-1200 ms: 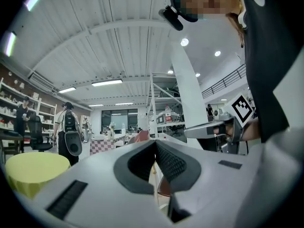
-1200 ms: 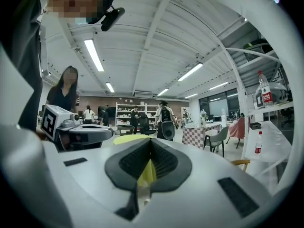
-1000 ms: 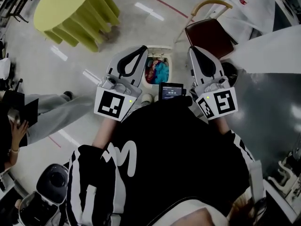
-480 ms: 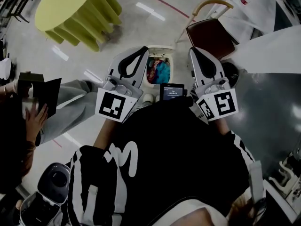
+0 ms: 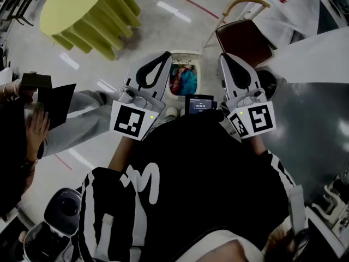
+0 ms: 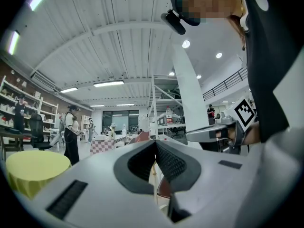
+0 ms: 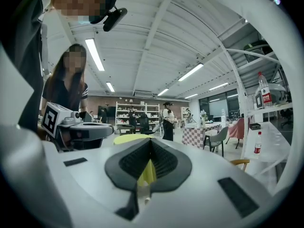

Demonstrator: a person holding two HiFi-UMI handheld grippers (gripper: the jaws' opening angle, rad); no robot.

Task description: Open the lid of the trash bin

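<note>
**A:** Both grippers: jaws together or apart?

**B:** Together. Your left gripper point(image 5: 162, 56) and right gripper point(image 5: 223, 57) each have their jaws pressed tight on nothing, one either side of the trash bin point(image 5: 185, 54).

**A:** And the bin itself?

**B:** It's on the floor between them, with coloured rubbish showing inside. Your small screen point(image 5: 199, 103) hides its near edge, and I can't make out the lid.
</note>
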